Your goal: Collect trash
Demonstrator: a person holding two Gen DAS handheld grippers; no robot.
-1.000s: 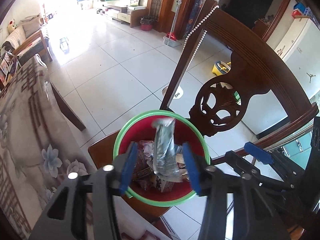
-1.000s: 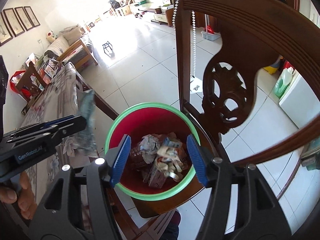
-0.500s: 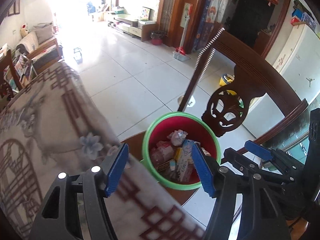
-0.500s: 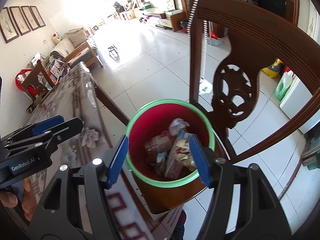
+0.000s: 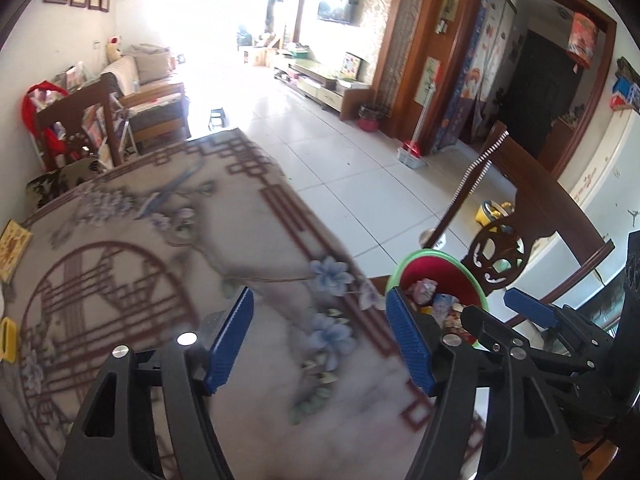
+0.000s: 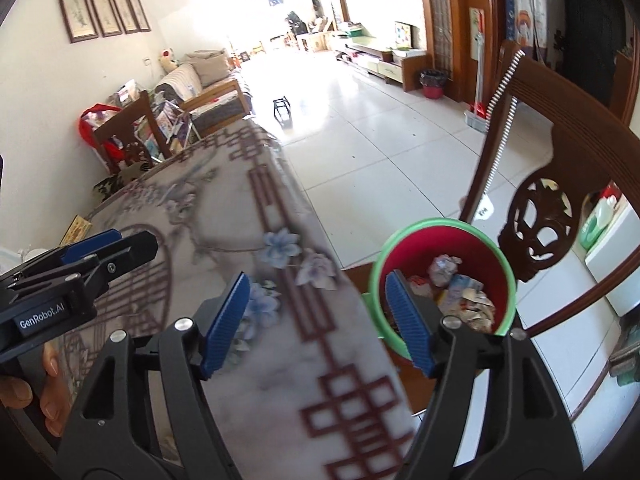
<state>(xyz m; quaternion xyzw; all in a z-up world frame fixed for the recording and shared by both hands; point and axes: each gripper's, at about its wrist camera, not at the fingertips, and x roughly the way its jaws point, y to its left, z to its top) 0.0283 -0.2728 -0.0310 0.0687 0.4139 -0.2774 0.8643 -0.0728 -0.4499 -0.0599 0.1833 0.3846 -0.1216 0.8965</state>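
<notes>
A red bin with a green rim (image 5: pixel 440 270) (image 6: pixel 440 240) stands on a wooden chair seat beside the table and holds several crumpled wrappers (image 6: pixel 460 292). My left gripper (image 5: pixel 320 340) is open and empty over the patterned tablecloth (image 5: pixel 200 260), left of the bin. My right gripper (image 6: pixel 318 320) is open and empty over the table edge, its right finger in front of the bin. The left gripper also shows in the right wrist view (image 6: pixel 80 260).
A carved wooden chair back (image 6: pixel 560 184) rises right of the bin, with a bead string (image 6: pixel 500 120) hanging on it. A yellow object (image 5: pixel 8 340) and a patterned card (image 5: pixel 14 248) lie at the table's left edge. Tiled floor (image 6: pixel 380 160) stretches beyond.
The silvery wrapper dropped from my left gripper into the bin. Both grippers have swung left and back from above the bin to over the table.
</notes>
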